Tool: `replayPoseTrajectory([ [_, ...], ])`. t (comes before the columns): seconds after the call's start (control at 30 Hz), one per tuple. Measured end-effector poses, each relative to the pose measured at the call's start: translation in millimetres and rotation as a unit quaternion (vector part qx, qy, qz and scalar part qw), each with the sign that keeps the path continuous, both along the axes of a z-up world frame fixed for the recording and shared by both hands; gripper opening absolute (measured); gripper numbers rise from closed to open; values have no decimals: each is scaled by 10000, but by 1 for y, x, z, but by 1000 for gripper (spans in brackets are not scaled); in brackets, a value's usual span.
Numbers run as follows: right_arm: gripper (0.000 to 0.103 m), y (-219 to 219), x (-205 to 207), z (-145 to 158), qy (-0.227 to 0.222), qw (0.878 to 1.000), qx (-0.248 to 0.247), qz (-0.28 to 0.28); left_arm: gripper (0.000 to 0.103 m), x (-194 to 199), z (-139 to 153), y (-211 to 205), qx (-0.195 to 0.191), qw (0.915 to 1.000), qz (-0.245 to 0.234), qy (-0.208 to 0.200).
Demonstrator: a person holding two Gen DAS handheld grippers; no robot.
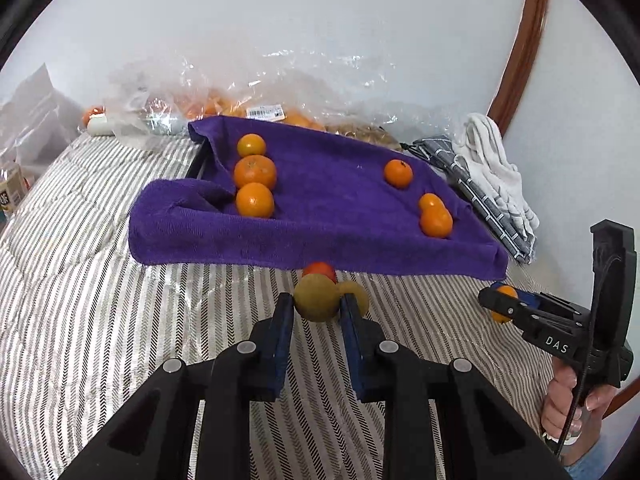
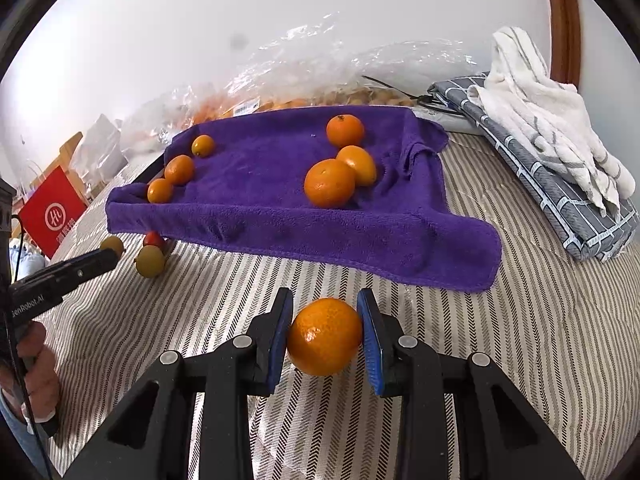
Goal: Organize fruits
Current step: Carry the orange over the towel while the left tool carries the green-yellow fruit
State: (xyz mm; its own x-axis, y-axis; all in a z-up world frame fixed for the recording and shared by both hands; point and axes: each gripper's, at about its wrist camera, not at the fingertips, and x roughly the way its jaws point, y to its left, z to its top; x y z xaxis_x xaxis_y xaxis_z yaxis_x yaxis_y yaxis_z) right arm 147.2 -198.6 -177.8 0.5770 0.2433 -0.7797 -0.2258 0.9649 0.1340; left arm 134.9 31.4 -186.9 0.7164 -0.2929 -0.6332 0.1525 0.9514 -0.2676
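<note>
A purple towel [image 1: 328, 208] covers a tray on the striped bedspread; it also shows in the right wrist view [image 2: 280, 200]. Three oranges lie in a row on its left [image 1: 255, 172] and three on its right [image 1: 436, 220]. My left gripper [image 1: 316, 304] is shut on a yellow-green fruit [image 1: 314, 298]. A second yellow-green fruit [image 1: 356, 294] and a small red fruit [image 1: 320, 270] lie just beyond it, at the towel's front edge. My right gripper [image 2: 325, 336] is shut on an orange [image 2: 324, 336], low over the bedspread in front of the towel.
Clear plastic bags of fruit [image 1: 248, 108] lie against the wall behind the towel. Folded grey and white cloths [image 2: 552, 152] sit to the right. A red bag [image 2: 50, 212] stands at the far left. The striped bedspread [image 2: 520, 340] stretches in front.
</note>
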Motion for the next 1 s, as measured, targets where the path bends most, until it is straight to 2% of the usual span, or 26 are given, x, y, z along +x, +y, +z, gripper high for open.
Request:
replayPoseTrajectory([
  [0.17, 33, 1, -1, 0, -22, 10000, -7, 31, 23, -2, 3, -4, 88, 9999, -73, -96],
  [0.33, 33, 1, 0, 0, -4, 10000, 20, 74, 23, -3, 8, 5, 85, 9995, 181, -237],
  [0.57, 33, 0, -7, 11, -260, 9997, -29, -3, 23, -3, 13, 18, -143, 9989, 342, -285],
  [0.73, 33, -6, -2, 37, -354, 9993, 18, -82, 23, -8, 15, 32, -380, 9982, 453, 98],
  [0.87, 33, -9, 16, 65, -594, 9982, -12, -69, 23, -13, 38, 39, -149, 9984, 549, 44],
  [1.0, 33, -10, 45, 80, -681, 9976, -43, -145, 23, -6, 72, 42, 66, 9979, 606, -227],
])
